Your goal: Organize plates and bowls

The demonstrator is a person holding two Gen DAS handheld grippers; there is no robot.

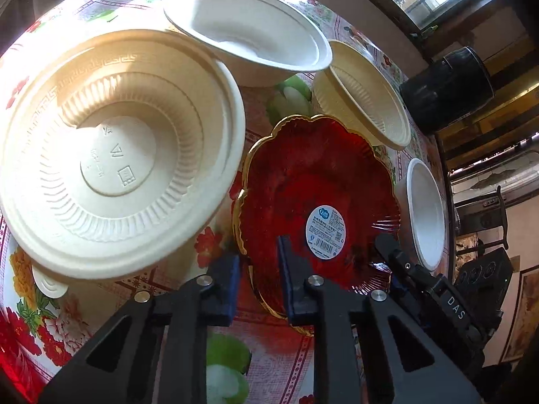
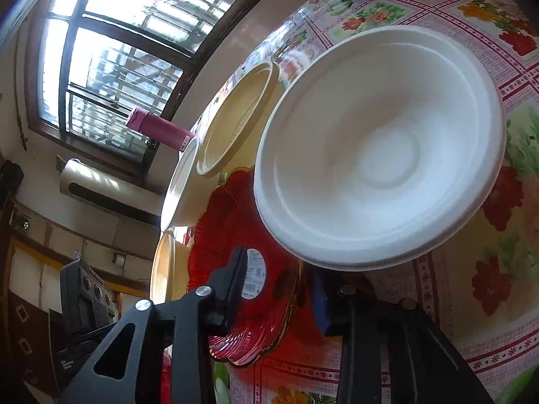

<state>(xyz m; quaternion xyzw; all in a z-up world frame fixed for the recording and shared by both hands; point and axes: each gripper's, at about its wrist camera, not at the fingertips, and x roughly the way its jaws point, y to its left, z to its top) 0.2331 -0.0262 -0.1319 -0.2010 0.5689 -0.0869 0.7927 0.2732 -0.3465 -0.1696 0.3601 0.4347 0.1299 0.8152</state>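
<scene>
The right gripper [image 2: 274, 294] straddles the gold-edged rim of the red scalloped glass plate [image 2: 232, 232], one finger over the plate's barcode sticker [image 2: 254, 274], the blue-padded one [image 2: 320, 306] outside the rim — jaws apart. A large white bowl [image 2: 380, 155] fills the middle, over the floral tablecloth [image 2: 471, 320]. Behind stand a beige bowl [image 2: 235, 118], another white bowl [image 2: 180, 181] — and a pink bottle [image 2: 158, 128] by the window [image 2: 118, 43].

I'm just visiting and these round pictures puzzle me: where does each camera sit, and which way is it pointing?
Left wrist view: sits on the left gripper, looking along its open fingers at the red plate, whose edge lies between them; the other gripper also shows at right.
Right wrist view: sits on the right gripper, looking across the red plate's rim, a white bowl just above, a window behind.
Shared: the red plate, the bowls and the floral tablecloth.
</scene>
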